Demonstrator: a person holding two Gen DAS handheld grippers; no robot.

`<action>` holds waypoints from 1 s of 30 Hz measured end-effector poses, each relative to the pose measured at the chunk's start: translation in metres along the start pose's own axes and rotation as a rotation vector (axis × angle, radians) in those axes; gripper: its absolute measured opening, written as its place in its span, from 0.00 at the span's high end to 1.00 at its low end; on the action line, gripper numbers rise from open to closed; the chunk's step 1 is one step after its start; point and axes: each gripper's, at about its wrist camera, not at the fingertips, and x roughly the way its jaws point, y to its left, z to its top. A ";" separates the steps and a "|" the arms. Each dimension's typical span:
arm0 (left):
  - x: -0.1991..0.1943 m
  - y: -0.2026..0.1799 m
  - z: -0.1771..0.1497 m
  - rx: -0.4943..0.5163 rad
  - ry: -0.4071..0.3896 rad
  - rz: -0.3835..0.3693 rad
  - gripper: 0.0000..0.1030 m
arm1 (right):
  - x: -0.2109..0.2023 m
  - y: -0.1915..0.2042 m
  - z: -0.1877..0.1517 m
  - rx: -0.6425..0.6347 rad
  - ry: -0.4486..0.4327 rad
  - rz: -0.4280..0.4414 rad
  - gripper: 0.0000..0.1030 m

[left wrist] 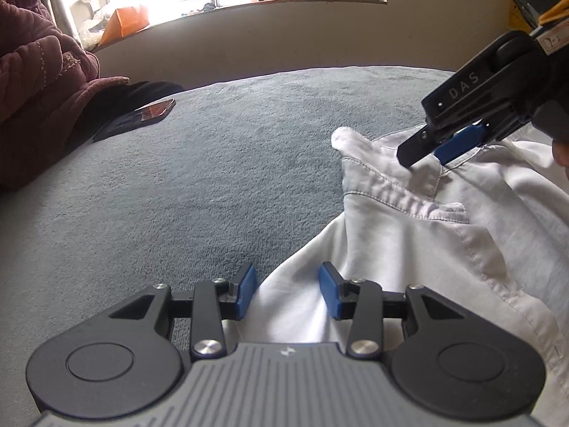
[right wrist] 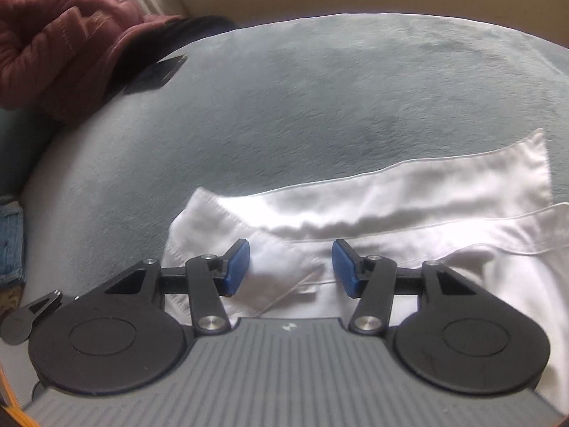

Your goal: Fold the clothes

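1. white shirt [left wrist: 409, 249] lies on the grey blanket [left wrist: 213, 185], bunched toward the right side w/ collar end facing the window. not flat, not a neat stack: cloth rumpled, collar [right wrist: 391, 192] standing up, fabric sloping off toward the cams.
2. left gripper [left wrist: 288, 293]: blue pads spread apart, a flap of shirt edge sits between them but nothing pinched. released.
3. right gripper [right wrist: 291, 267]: pads wide apart too, hovering just over the collar/yoke area, nothing clamped. in the left cam it pokes down at the collar from the upper right, tips at or v. near the cloth; contact hard to tell.
4. progress, my read: no finished fold visible. no squared-off packet, sleeves not clearly in view. so most of the folding looks left, but could be mid-way thru a fold w/ part tucked under that i can't see.
5. off to the left: maroon quilted jacket [left wrist: 39, 82] and a phone [left wrist: 137, 119] on the blanket, well apart from the shirt.
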 end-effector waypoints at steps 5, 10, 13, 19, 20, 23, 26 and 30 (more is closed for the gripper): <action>0.000 -0.001 0.001 0.000 -0.003 0.003 0.59 | -0.003 0.008 -0.005 -0.041 -0.021 -0.014 0.97; -0.001 0.003 0.002 -0.012 -0.009 -0.005 0.58 | -0.031 0.001 -0.019 0.056 -0.154 -0.033 0.98; -0.002 0.006 0.003 -0.021 -0.009 -0.005 0.58 | -0.026 -0.011 -0.032 0.131 -0.143 -0.074 0.98; 0.000 0.007 0.005 -0.034 -0.009 0.020 0.57 | -0.012 -0.010 -0.037 0.118 -0.144 -0.146 0.96; 0.001 0.007 0.005 -0.036 -0.010 0.026 0.57 | -0.011 -0.008 -0.036 0.102 -0.149 -0.158 0.94; 0.002 0.003 0.007 -0.041 -0.011 0.046 0.56 | -0.008 -0.002 -0.032 0.054 -0.164 -0.192 0.92; 0.003 0.002 0.008 -0.048 -0.011 0.056 0.56 | -0.025 0.004 -0.025 0.023 -0.236 -0.255 0.91; 0.005 0.001 0.008 -0.046 -0.018 0.065 0.55 | -0.008 0.019 -0.023 -0.045 -0.201 -0.220 0.89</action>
